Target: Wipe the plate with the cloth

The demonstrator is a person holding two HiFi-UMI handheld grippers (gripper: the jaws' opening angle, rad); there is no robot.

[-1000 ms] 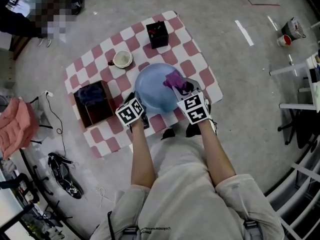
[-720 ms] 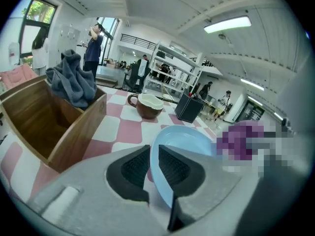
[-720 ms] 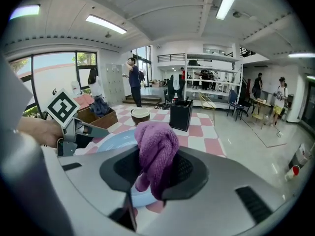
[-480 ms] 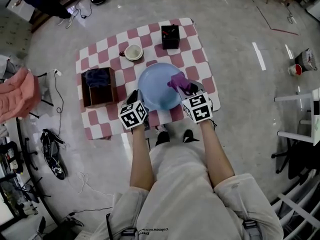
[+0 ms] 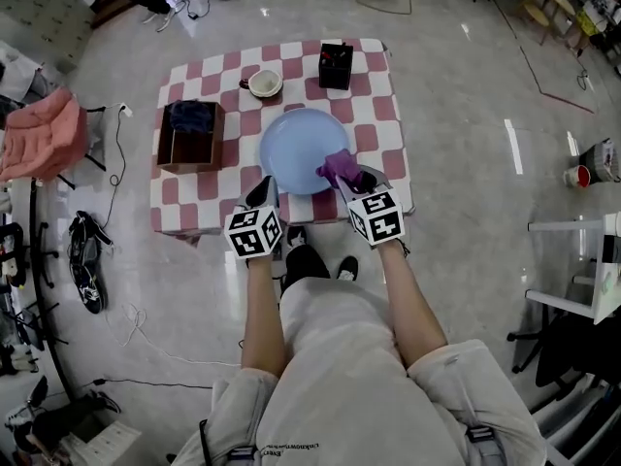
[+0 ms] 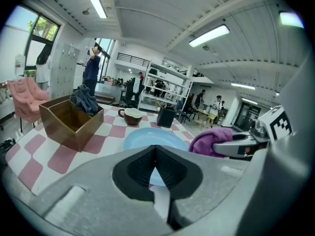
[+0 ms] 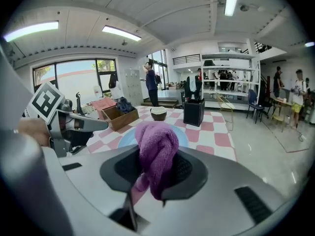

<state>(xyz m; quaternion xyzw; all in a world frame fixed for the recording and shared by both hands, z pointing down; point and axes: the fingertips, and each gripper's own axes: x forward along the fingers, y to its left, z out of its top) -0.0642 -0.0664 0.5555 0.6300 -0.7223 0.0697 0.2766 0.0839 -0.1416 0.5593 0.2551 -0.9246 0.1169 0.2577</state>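
Right gripper (image 5: 353,180) jaws clamped on purple cloth (image 5: 336,168) at the near-right rim of blue plate (image 5: 291,149), left gripper (image 5: 262,194) jaws pressed together, empty, beside its near edge, both forearms reaching forward, wooden box (image 5: 190,136), cup (image 5: 264,83), black holder (image 5: 335,66) beyond on checked mat (image 5: 380,129)

Plate: the pale blue round plate (image 5: 296,144) lies mid-way on the red-and-white checked mat (image 5: 383,115).
Cup: the brown-and-white ceramic cup (image 5: 265,83) stands at the plate's 11 o'clock.
Holder: the black square holder (image 5: 336,65) stands at 1 o'clock.
Box: the open wooden box (image 5: 173,149) sits at 9 o'clock, with dark blue fabric (image 5: 192,116) inside it.
Cloth: the purple knitted cloth (image 5: 337,168) is over the plate's 4 o'clock rim.
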